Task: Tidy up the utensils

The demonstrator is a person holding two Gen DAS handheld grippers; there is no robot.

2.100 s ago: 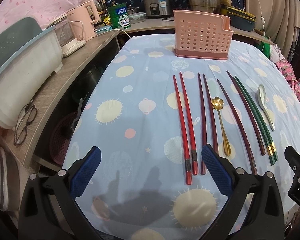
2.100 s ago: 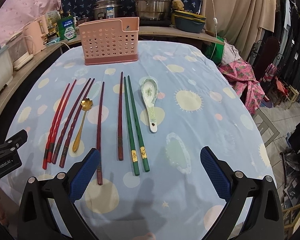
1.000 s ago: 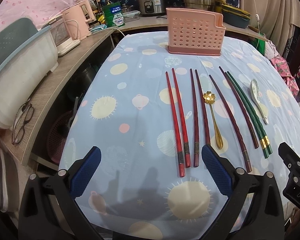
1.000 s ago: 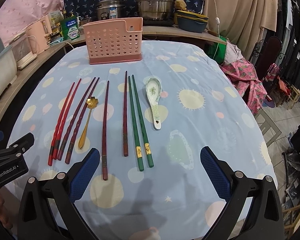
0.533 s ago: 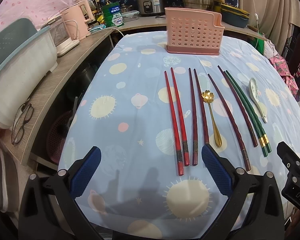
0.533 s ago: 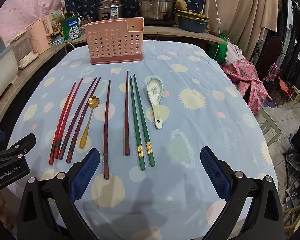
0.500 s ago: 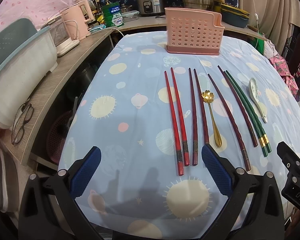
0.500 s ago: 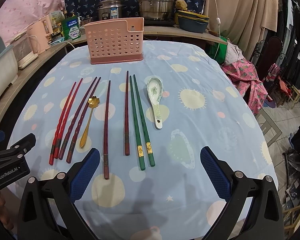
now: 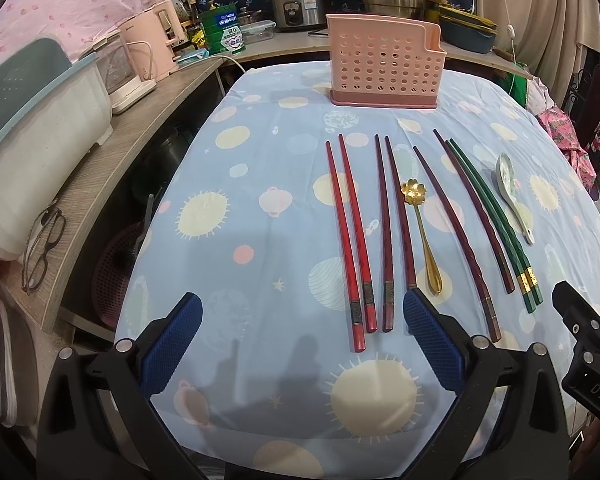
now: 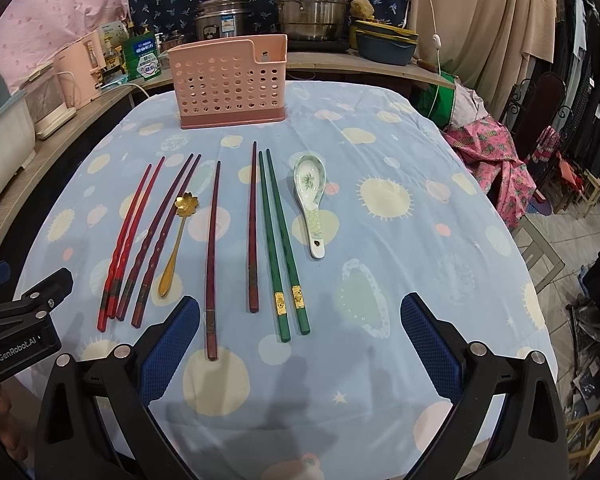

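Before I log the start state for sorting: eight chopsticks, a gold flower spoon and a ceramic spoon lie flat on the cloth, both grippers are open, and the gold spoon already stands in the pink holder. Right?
One detail is wrong. The gold flower spoon is not in the pink holder; the right wrist view shows it flat on the cloth among the dark red chopsticks. The rest holds.

The left claw [image 9: 302,340] is held level, its blue-padded fingers [image 9: 172,344] spread wide with nothing between them. The right claw [image 10: 300,342] sits beside it, equally wide apart and empty, both pointing forward.
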